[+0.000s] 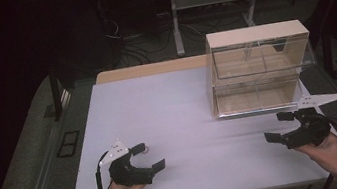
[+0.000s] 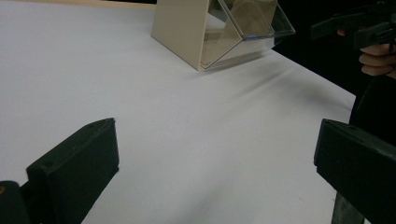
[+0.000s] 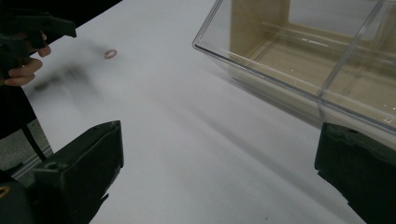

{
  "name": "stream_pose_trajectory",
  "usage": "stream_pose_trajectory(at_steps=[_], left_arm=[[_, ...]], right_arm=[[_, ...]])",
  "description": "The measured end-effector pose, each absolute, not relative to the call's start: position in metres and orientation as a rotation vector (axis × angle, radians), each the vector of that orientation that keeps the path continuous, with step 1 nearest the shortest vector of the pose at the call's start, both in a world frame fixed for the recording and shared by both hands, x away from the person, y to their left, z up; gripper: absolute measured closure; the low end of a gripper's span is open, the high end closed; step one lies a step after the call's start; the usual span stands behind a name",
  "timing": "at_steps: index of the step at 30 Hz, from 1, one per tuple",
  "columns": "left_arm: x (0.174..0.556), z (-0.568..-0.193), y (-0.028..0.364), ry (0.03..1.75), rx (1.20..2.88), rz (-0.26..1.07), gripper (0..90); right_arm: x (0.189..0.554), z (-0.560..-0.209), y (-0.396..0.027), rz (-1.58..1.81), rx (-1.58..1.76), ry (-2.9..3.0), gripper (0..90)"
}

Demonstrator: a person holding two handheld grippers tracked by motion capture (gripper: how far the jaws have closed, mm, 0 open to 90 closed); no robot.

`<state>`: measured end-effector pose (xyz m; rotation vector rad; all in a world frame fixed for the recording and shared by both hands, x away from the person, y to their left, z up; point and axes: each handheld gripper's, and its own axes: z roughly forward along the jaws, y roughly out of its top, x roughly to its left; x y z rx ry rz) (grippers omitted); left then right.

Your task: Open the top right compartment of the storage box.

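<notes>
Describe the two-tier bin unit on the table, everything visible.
The two-tier bin unit stands upright at the white table's far right: a beige, wood-look shell holding two clear plastic bins stacked one above the other, both tilted forward and open. Both look empty. A divider shows in the upper bin. Neither gripper touches it.

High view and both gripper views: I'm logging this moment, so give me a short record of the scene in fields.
left gripper: jaws open, low over the table, holding nothing
right gripper: jaws open, empty, near the bin's front
small ring: lying on the table by the left gripper
clear two-tier bin: upright at the table's far right
table: white top
</notes>
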<state>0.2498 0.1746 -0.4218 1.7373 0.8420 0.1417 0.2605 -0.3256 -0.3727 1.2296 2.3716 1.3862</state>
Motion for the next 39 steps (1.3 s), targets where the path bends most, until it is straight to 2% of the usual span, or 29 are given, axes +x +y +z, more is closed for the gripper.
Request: stream_pose_trajectory(at_steps=[11, 13, 16, 18, 23, 27, 28, 33, 39], left_arm=[[0.250, -0.422, 0.174, 0.842, 1.737, 0.143, 0.0], [0.250, -0.422, 0.174, 0.841, 1.736, 0.143, 0.0], [0.250, -0.422, 0.174, 0.841, 1.736, 0.144, 0.0], [0.250, -0.422, 0.175, 0.840, 1.737, 0.144, 0.0], [0.250, -0.422, 0.175, 0.843, 1.736, 0.146, 0.0], [0.250, -0.422, 0.175, 0.842, 1.738, 0.145, 0.0], [0.250, -0.422, 0.175, 0.841, 1.738, 0.146, 0.0], [0.250, -0.422, 0.175, 0.842, 1.737, 0.147, 0.0], [0.250, -0.422, 0.174, 0.842, 1.738, 0.146, 0.0]], right_arm=[[0.271, -0.360, -0.332, 1.348, 1.220, 2.385, 0.9], [0.274, -0.356, -0.334, 1.362, 1.206, 2.394, 7.4], [0.277, -0.353, -0.335, 1.367, 1.208, 2.399, 8.4], [0.279, -0.351, -0.337, 1.370, 1.200, 2.420, 16.8], [0.285, -0.346, -0.341, 1.364, 1.182, 2.445, 25.5], [0.291, -0.340, -0.345, 1.349, 1.181, 2.444, 38.3], [0.291, -0.340, -0.345, 1.349, 1.181, 2.444, 38.3], [0.295, -0.335, -0.352, 1.332, 1.198, 2.435, 49.4], [0.301, -0.328, -0.364, 1.310, 1.216, 2.419, 65.8]])
